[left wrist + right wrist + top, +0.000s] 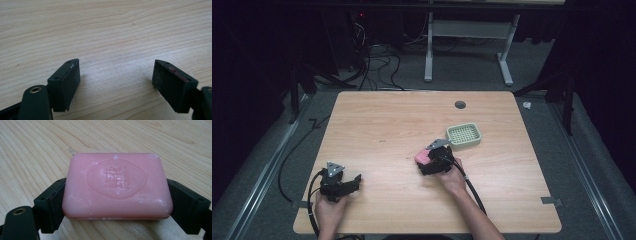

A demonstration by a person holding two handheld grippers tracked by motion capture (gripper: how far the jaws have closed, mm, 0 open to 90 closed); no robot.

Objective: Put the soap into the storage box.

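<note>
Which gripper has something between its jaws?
The right gripper: its jaws press both ends of the pink soap bar. The left gripper stands open over bare table, nothing between its jaws.

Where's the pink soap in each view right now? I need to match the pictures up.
High view: the pink soap lies right of centre on the table, at the right gripper, just below-left of the green soap dish.
Right gripper view: soap mid-picture, between the jaws.
Left gripper view: not in it.
Shared landmark: the wood-grain table.
</note>
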